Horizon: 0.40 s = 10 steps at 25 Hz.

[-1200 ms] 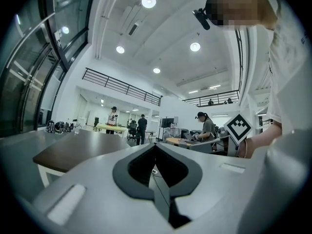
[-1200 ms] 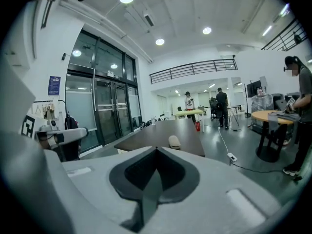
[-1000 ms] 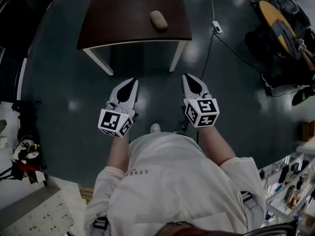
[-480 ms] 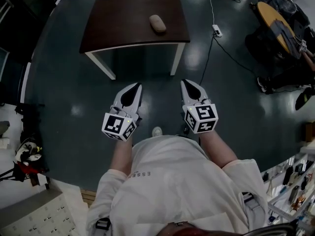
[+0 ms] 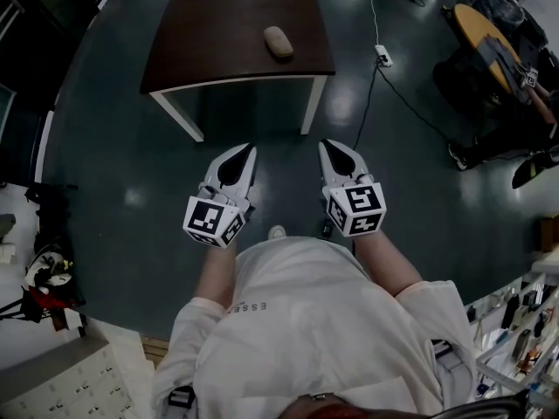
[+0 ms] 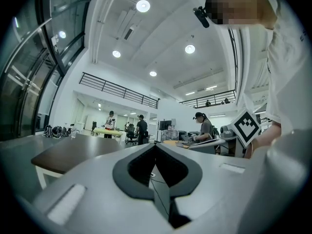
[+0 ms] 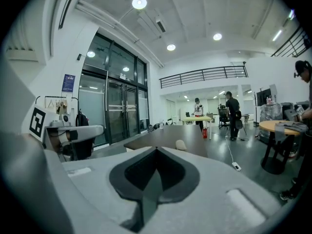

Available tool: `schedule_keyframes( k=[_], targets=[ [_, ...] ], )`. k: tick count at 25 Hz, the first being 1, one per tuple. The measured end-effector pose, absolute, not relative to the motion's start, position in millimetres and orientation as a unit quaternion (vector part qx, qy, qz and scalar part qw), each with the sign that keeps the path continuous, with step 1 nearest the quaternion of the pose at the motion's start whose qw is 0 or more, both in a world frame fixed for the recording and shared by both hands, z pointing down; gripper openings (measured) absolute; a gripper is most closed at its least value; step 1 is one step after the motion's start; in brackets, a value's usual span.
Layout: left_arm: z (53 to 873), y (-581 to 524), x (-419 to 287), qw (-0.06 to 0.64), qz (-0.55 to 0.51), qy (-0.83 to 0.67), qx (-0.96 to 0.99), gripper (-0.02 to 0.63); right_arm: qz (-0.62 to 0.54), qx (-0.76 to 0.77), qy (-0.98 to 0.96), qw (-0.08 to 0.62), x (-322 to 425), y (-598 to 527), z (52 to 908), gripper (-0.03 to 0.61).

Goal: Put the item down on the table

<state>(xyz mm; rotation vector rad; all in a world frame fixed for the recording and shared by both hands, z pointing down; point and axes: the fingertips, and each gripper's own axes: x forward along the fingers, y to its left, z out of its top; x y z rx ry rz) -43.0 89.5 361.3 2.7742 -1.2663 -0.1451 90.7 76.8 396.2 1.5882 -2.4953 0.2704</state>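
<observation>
Out ahead of both sets of fingers, well apart from them, the item (image 5: 278, 41) lies on the dark table (image 5: 210, 33). It's a pale, rounded lump resting flat on the top, roughly in line with the gap between my two pairs of tips. What it's made of I can't tell from here.

Left gripper (image 5: 245, 150): fingers pressed together, tip against tip, nothing between them. Its own view shows only the closed tips with the room beyond.

Right gripper (image 5: 328, 145), same story: fingers pressed together, nothing pinched. In its own view the item shows just above and far beyond the tips, out on the tabletop.

Both grippers hang side by side in front of me over the floor (image 5: 279, 125), short of the table's near edge, tips pointing toward it.

So my read: the put-down is done. The item is on the table, and both grippers are empty and clear of it. Nothing of the task looks left to me. The item appears settled, not near any edge on the fingers' side.
</observation>
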Motion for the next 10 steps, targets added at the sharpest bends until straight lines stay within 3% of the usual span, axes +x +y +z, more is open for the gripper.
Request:
schedule_keyframes(
  k=[10],
  targets=[
    [367.7,86.8,-43.6,0.047,-0.047,-0.413,0.908,0.009,0.093,0.535,-0.835,0.09,89.6,73.3,403.3,-0.013]
  ],
)
